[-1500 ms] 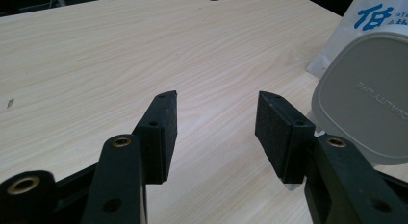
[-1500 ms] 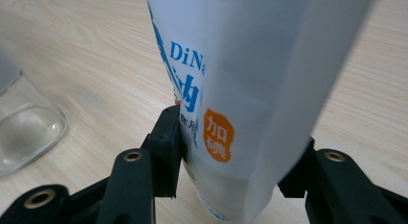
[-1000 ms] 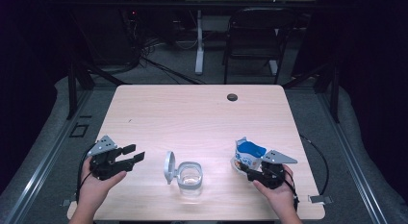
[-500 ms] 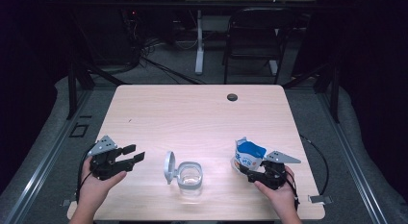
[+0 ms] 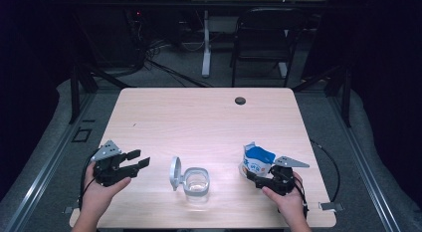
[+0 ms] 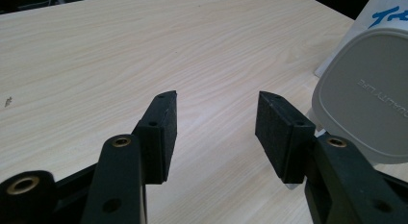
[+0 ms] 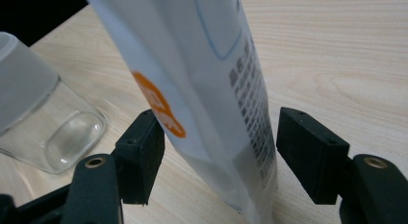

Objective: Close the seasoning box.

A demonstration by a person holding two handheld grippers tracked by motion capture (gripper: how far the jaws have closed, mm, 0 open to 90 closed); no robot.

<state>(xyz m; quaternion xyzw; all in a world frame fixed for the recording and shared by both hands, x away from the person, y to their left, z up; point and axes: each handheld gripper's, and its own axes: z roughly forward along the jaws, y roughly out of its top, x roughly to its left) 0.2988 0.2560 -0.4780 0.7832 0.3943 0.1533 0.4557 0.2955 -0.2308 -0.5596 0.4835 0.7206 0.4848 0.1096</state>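
High view: found the right gripper at the near right of the table, jaws spread wide and just opened, with the blue-and-white pouch standing upright between them, tips at its base. Noted the glass jar well left of the pouch, its grey hinged lid tipped open on the side away from the pouch. Found the left gripper farther left again, well apart from the pouch, jaws wide and empty, pointing toward the jar.

Left gripper view: saw both pads apart over bare wood, nothing between them; grey lid close ahead at the right, a corner of the pouch behind it.

Right gripper view: saw the pouch rising between the open jaws, long axis vertical with a slight lean; left pad close beside its lower edge, contact not clear; right pad clearly off it. Saw the jar beside the pouch on the left.

Judged the pouch released and free-standing, directly ahead of the right gripper, which was far the nearer; any regrasp would call only for closing across the pouch's narrow width
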